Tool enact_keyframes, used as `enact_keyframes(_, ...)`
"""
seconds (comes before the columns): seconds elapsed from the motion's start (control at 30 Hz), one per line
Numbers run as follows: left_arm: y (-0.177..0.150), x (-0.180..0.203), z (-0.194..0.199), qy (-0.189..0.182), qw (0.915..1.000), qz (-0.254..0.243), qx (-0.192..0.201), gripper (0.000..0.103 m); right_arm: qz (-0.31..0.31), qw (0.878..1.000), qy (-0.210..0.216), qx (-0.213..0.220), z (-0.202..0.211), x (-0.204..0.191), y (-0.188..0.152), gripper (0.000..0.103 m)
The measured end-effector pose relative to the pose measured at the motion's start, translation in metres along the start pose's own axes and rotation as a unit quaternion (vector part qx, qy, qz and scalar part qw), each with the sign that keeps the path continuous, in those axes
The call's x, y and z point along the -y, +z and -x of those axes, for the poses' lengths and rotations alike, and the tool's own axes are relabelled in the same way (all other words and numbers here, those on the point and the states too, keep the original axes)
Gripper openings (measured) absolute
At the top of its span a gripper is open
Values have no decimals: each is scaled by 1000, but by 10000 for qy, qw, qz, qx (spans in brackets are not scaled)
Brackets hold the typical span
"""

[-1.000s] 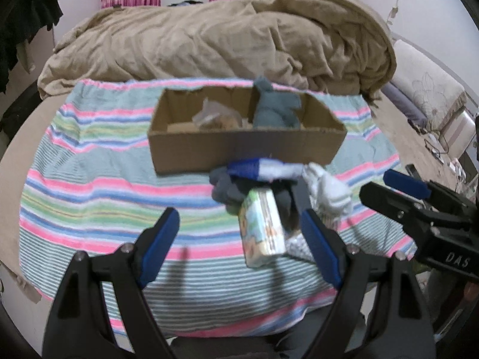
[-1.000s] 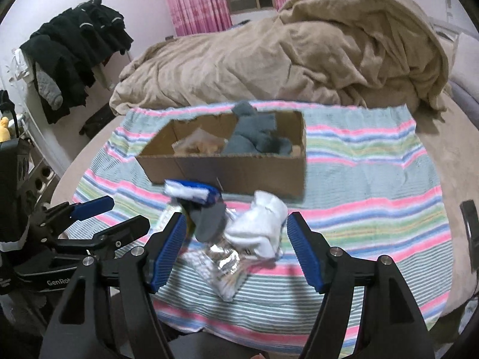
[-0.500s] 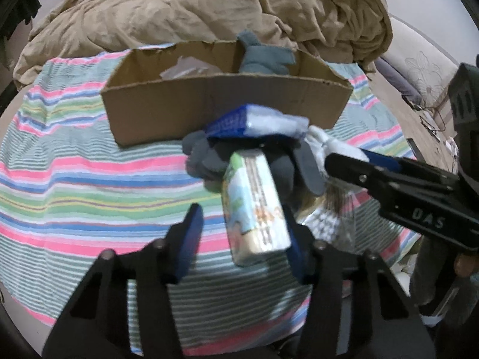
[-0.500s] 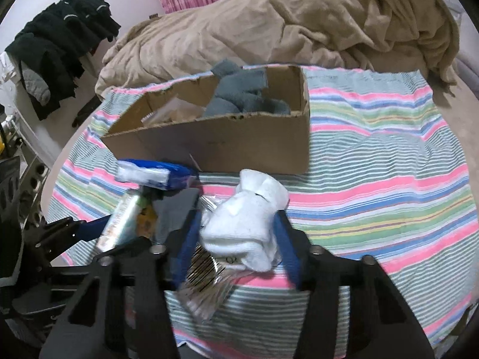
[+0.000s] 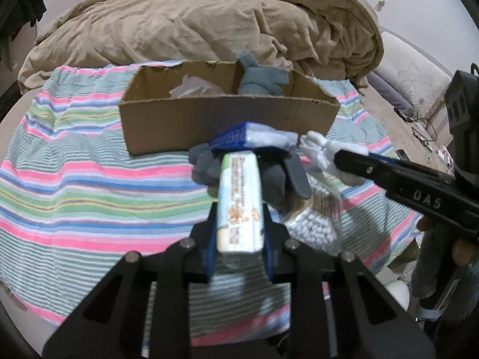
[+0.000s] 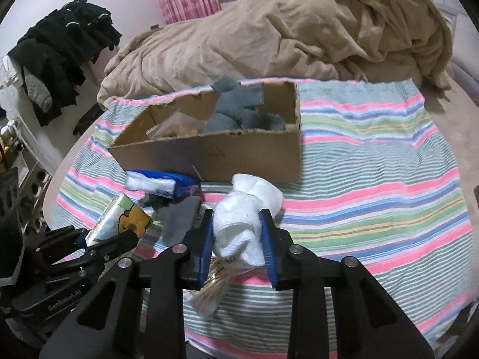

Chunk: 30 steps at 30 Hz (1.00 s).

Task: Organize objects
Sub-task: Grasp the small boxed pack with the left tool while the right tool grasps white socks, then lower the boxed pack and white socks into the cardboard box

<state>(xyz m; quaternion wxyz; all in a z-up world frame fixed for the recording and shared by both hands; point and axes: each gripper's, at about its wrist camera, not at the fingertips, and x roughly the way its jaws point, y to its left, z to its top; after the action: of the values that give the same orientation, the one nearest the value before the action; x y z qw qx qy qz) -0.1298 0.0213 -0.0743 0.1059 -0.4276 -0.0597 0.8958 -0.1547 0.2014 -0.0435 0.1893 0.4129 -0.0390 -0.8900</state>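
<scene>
My left gripper (image 5: pixel 238 224) is shut on a tissue pack (image 5: pixel 239 200) with a cartoon print, also seen in the right wrist view (image 6: pixel 119 218). My right gripper (image 6: pixel 238 239) is shut on a rolled white sock (image 6: pixel 247 212), which shows in the left wrist view (image 5: pixel 323 149) too. A cardboard box (image 5: pixel 227 119) stands just behind, holding grey-blue socks (image 5: pixel 262 79) and a clear bag (image 5: pixel 194 85). A blue-and-white pack (image 5: pixel 254 137), dark grey socks (image 5: pixel 278 182) and a bag of white beads (image 5: pixel 314 224) lie in front of the box.
Everything rests on a striped cloth (image 5: pixel 74 179) over a bed. A tan duvet (image 5: pixel 209 24) is heaped behind the box. Dark clothes (image 6: pixel 60 56) hang at the left. The cloth's front edge is close below the grippers.
Both grippers moved in and closed: the left on the tissue pack, the right on the white sock. Both were open a second ago.
</scene>
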Motion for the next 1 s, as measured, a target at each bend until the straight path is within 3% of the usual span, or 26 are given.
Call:
enact_keyframes(0.5, 31, -25, 53, 179, 9983, 113, 540, 24, 237, 9970, -27, 733, 63, -18, 37, 31)
enact_keyframes(0.77, 70, -35, 51, 200, 9969, 33, 760, 25, 371, 9953, -137, 887, 49, -15, 72, 31)
enact_keyframes(1.0, 97, -53, 20, 193, 9973, 130, 703, 25, 326, 9960, -229, 797, 11, -1, 92, 31)
